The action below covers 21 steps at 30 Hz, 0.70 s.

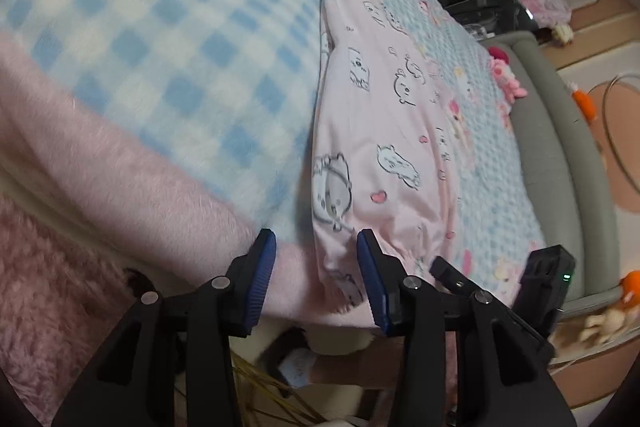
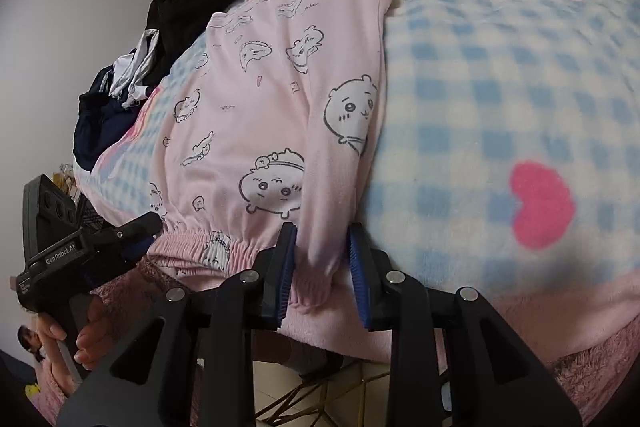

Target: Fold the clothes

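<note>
Garment: pink pyjama trousers [image 2: 256,115] with cartoon animals lie flat on the blue checked blanket [image 2: 500,87], waistband at the near bed edge.
Left gripper [image 1: 316,267]: fingers apart, just before the waistband corner, gripping nothing.
Right gripper [image 2: 320,263]: fingers apart, one on each side of a trouser cuff [image 2: 316,279].
Other clothes: a dark pile [image 2: 160,39] lies farther on the bed.

Dark clothes pile [image 2: 168,39] crowds the blanket [image 2: 500,87] beyond; right side open.
</note>
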Each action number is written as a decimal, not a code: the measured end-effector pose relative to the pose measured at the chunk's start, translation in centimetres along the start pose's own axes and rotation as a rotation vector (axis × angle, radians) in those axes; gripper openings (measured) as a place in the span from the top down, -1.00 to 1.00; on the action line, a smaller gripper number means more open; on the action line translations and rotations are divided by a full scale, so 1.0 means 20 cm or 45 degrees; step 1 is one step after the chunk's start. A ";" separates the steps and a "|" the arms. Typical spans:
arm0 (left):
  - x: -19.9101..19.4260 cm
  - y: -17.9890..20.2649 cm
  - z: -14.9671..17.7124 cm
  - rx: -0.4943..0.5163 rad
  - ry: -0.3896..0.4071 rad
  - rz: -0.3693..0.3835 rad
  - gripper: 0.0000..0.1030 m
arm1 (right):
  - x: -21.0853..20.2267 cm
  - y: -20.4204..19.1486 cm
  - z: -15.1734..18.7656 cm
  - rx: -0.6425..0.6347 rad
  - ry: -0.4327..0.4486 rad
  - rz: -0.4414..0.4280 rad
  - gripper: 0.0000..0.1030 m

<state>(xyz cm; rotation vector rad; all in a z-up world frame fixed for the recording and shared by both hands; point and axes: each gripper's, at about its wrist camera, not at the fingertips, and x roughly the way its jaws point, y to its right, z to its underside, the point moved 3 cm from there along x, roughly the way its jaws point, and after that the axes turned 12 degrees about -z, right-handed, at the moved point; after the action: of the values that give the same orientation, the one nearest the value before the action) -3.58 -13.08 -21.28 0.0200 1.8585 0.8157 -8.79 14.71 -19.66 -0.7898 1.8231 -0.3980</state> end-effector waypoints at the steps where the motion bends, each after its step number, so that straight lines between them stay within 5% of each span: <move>1: 0.03 0.01 0.00 -0.002 -0.044 0.054 0.14 | 0.00 0.00 0.00 0.002 -0.003 -0.002 0.49; 5: 0.16 0.09 0.02 0.004 -0.183 0.198 0.13 | 0.01 -0.01 0.00 0.008 -0.016 -0.012 0.48; 14: 0.18 0.12 0.00 0.008 -0.105 0.155 0.18 | 0.04 -0.04 0.02 0.017 -0.037 -0.021 0.47; 18: 0.13 0.20 0.01 0.107 -0.022 0.128 0.51 | 0.05 -0.06 0.03 -0.004 -0.032 0.011 0.48; 21: 0.06 0.22 0.01 0.164 0.040 0.142 0.53 | 0.03 -0.10 0.02 -0.031 -0.022 0.026 0.53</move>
<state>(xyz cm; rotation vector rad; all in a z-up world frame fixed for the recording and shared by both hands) -5.48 -9.19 -19.89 0.1946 1.9512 0.7753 -7.80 12.95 -19.03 -0.7886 1.8217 -0.3556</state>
